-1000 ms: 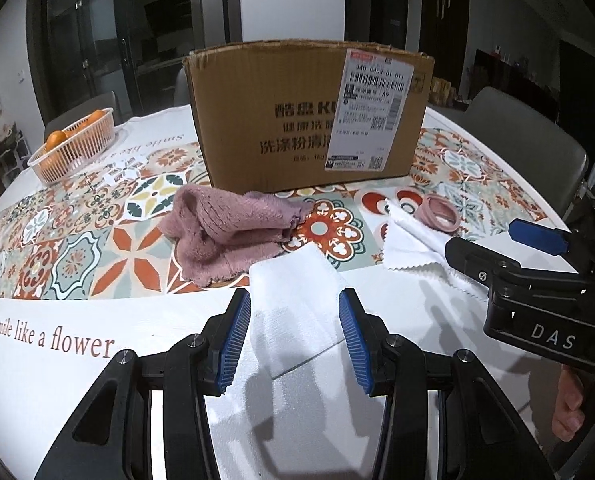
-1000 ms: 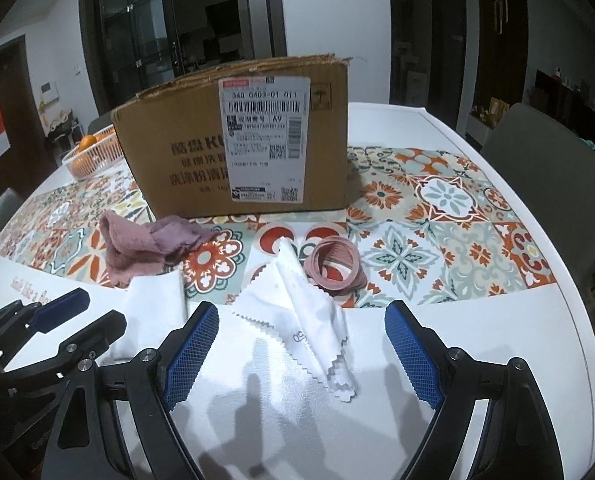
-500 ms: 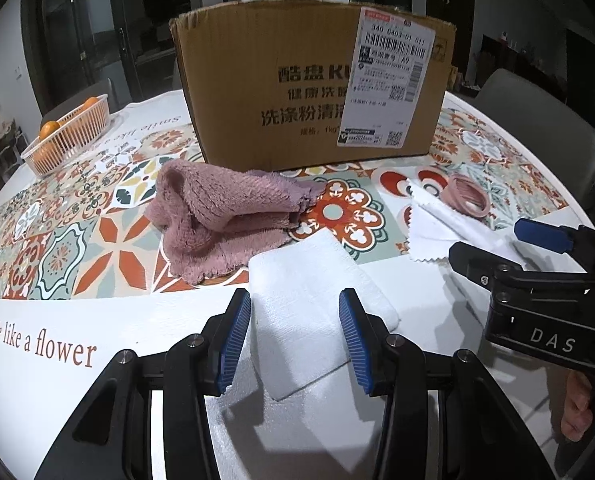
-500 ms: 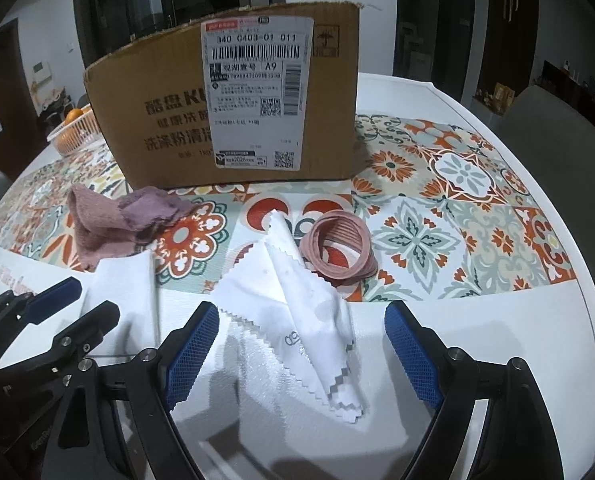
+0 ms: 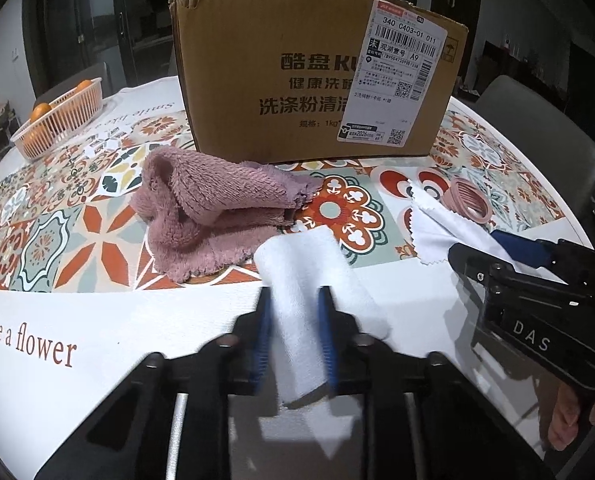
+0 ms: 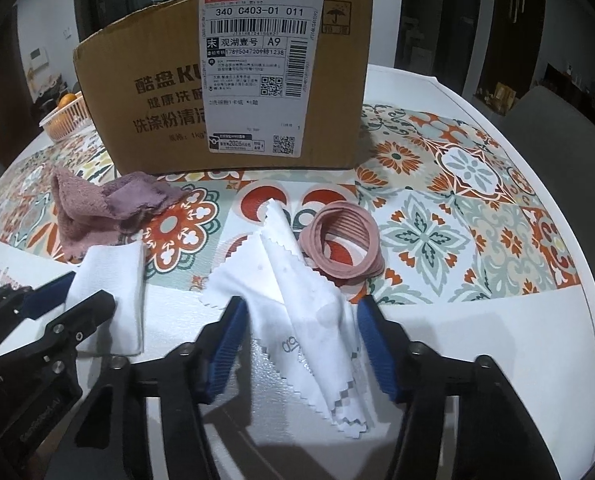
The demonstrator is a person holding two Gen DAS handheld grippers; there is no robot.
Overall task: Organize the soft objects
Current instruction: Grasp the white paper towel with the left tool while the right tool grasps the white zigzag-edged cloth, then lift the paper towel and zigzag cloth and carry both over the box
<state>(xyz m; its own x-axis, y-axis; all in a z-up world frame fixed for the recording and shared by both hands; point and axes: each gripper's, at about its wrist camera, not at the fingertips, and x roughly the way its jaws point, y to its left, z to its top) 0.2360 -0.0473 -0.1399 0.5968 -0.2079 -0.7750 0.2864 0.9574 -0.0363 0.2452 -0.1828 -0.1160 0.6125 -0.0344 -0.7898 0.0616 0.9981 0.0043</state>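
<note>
Both grippers were lowered and narrowed since 1 second earlier.
White folded cloth [image 5: 297,300] was pinched by the closing left gripper [image 5: 293,336]; right gripper [image 6: 301,340] was closing around the zigzag-edged cloth [image 6: 305,304], not yet pressing.

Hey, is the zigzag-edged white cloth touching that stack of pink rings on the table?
Touching. In the right wrist view the zigzag-edged white cloth overlaps the left rim of the pink rings, with no tablecloth showing between them.

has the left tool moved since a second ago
Yes. The left tool has come forward toward the cardboard box, which looms larger, and its jaws are closing on the white folded cloth.
</note>
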